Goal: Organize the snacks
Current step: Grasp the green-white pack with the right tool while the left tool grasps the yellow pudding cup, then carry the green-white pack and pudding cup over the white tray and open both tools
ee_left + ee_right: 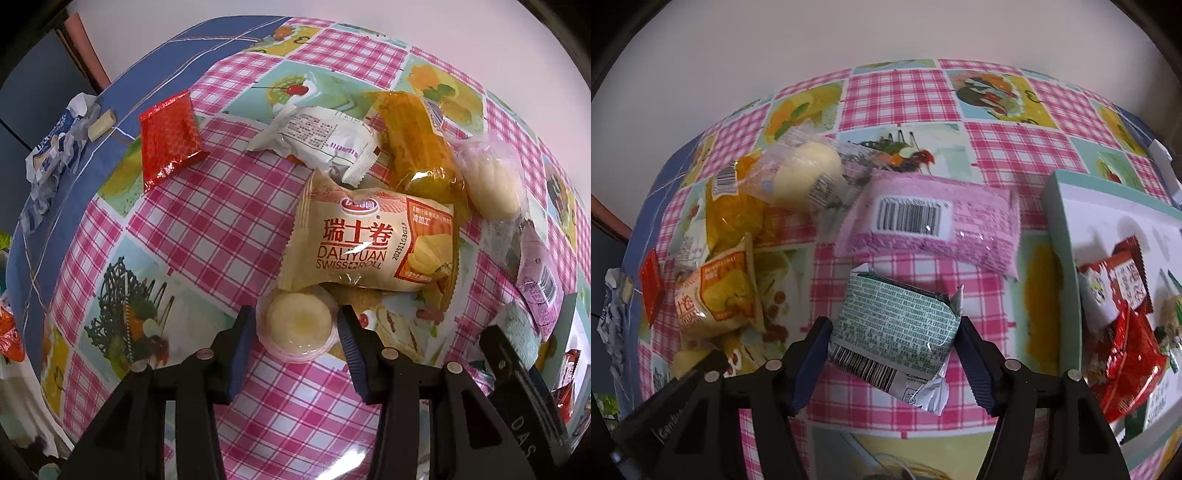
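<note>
A domestic setting, most likely a home dining table. A vinyl tablecloth [229,229] in pink gingham with printed fruit and dessert panels lies over a blue cloth [155,70]. Individually wrapped snacks, among them a Daliyuan Swiss roll [369,243], lie scattered beside a plain pale wall [886,33].

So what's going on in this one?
A person is sorting snacks on a checked tablecloth with a gripper in each hand. The left gripper is shut on a small clear jelly cup. The right gripper has its fingers on either side of a green packet; whether they press on it is unclear. A tray on the right already holds red packets, and a pile of snacks remains.
</note>
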The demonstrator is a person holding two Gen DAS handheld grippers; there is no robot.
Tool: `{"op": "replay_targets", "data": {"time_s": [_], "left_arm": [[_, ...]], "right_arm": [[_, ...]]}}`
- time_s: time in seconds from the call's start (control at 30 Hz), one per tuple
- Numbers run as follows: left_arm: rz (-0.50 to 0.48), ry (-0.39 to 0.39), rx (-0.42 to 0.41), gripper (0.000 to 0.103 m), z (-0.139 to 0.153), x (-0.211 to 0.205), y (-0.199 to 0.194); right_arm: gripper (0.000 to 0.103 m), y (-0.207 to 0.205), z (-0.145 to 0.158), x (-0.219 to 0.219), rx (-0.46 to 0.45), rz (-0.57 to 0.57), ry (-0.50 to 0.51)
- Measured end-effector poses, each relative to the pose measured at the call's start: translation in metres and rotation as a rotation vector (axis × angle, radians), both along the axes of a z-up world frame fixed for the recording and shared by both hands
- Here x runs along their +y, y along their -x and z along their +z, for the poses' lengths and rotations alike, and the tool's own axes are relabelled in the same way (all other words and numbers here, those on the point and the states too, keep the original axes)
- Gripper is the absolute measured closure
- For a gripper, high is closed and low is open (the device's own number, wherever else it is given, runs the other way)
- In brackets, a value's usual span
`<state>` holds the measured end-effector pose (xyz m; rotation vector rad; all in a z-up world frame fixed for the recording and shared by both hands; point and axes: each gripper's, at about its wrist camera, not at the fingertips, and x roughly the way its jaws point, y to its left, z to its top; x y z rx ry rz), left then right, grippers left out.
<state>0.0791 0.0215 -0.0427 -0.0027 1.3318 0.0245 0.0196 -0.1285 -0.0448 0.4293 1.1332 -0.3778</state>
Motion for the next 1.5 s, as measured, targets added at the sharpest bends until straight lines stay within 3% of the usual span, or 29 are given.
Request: {"op": "replay_targets", "data": {"time_s": [0.37,0.63,1.1,1.5], "left_arm": [[-0.015,0.086,0.063,0.056,0.004,0.0,0.015],[-0.011,0.169,0.095,0.057,0.007,0.003,0.03],[-0.079,0.259,-0.025,0.057,0.067,-0.01,0.051],[-0.253,0.274,-0.101,0.057,0.093,-0.065,0.071]], "right_arm": [[0.037,0.035,0.003,-0.004,0.03,-0.029,-0.054],[0.037,0.054,0.019,-0.009,-0.014,-0.054,-0.114],[0.037,0.078,0.076,-0.026,-0.126,-0.106,-0.09],[0.037,0.122,0.093,-0.09,-0.142,-0.321,-0.066]]}}
